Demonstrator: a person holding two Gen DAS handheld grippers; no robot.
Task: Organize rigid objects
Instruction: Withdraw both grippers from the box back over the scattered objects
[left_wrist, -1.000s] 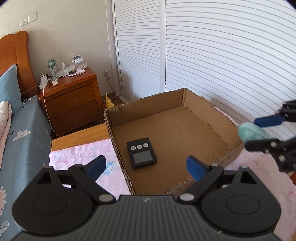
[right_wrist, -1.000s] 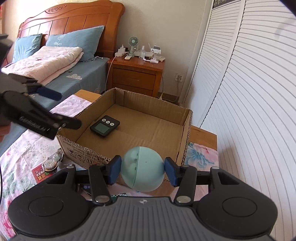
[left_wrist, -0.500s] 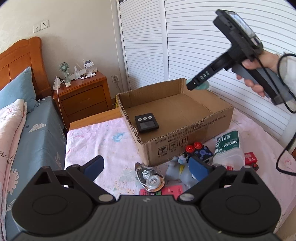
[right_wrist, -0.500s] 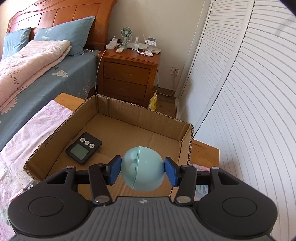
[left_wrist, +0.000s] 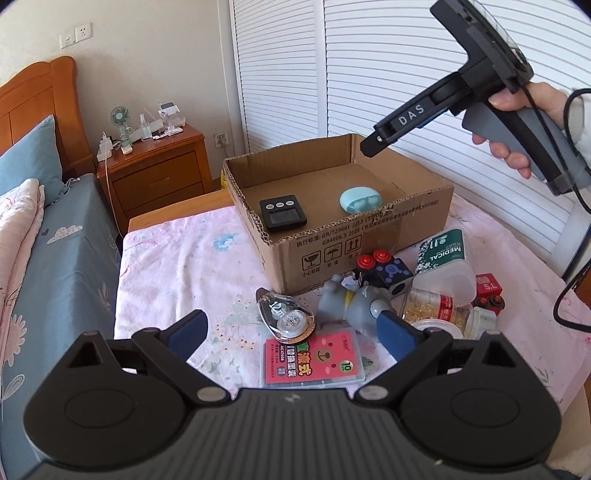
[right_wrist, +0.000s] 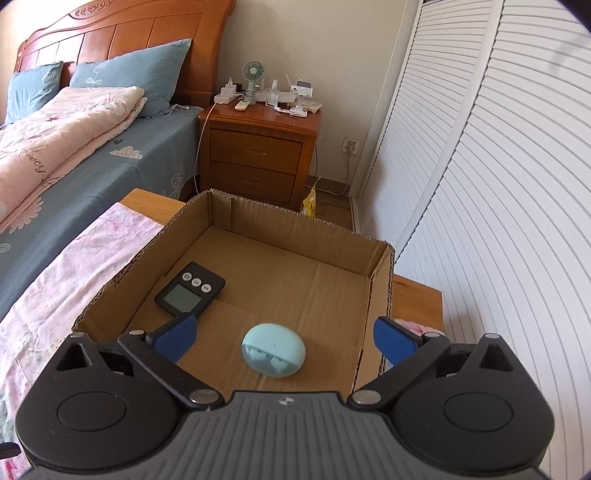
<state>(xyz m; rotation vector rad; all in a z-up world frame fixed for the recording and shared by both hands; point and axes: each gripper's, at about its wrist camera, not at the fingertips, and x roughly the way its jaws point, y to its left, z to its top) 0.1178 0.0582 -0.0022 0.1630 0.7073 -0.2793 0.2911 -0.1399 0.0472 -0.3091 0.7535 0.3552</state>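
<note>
On the pink floral desk sits my open brown cardboard box; above it my right hand-held gripper gapes empty, the left hand-held gripper likewise. Inside lie a black digital timer and a pale blue egg-shaped plastic case, apart.

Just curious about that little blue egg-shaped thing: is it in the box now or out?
In. The blue egg-shaped thing lies on the cardboard box floor beside the black timer, free of the open right gripper.

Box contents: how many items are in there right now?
2. A black timer lies at the box's left side, and a blue case sits near the front wall. The front-left corner is hidden behind my gripper.
</note>
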